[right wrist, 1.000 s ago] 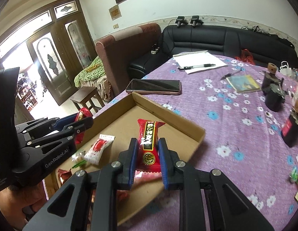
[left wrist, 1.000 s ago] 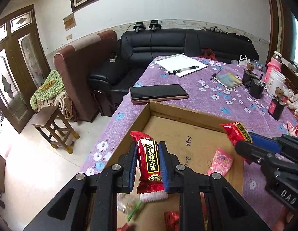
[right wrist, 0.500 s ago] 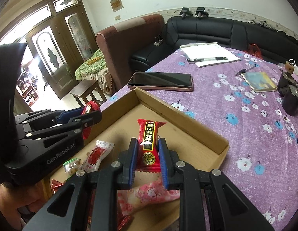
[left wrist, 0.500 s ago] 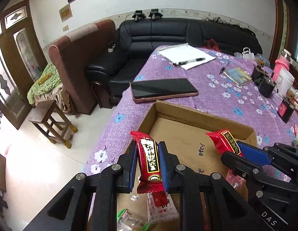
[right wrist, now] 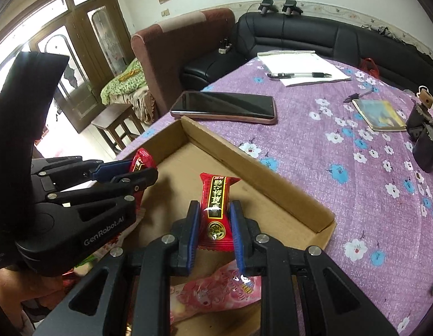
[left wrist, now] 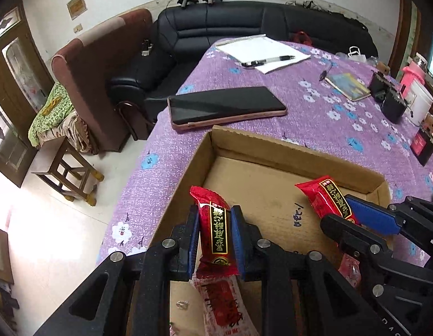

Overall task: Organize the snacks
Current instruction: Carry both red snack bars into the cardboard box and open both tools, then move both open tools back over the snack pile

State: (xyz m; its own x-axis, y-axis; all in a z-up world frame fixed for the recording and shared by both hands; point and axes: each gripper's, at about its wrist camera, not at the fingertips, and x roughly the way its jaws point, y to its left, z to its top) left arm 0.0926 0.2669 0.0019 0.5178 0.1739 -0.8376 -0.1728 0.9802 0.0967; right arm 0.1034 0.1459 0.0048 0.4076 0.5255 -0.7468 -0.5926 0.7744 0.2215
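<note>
Both claws are busy here. The left claw (left wrist: 213, 235) is clamped on a red snack bar (left wrist: 215, 231) with a black-and-gold label, blue pads pressed on both sides, the wrapper standing nearly upright over the near left part of a shallow cardboard box (left wrist: 297, 151). The right claw (right wrist: 214, 228) is doing the same with a second red snack bar (right wrist: 217, 210) of the same kind, held over the near right part of the box, a bit inside its right wall.

Inside the box, under the left claw, lies a white-and-red candy wrapper (left wrist: 224, 305) flat on the cardboard. In the right wrist view a pink snack packet (right wrist: 213, 291) lies on the box floor below the right claw. The far half of the box floor is bare cardboard with a handwritten scribble (left wrist: 297, 215) on it.

The box sits on a table with a purple flowered tablecloth (left wrist: 314, 112). Just beyond the far wall of the box lies a smartphone (left wrist: 226, 107), screen dark. Farther off are white papers (left wrist: 261, 50) with a pen (left wrist: 268, 61) on top, and a small booklet (left wrist: 349, 86) to the right. A black leather sofa (left wrist: 244, 25) runs behind the table.
</note>
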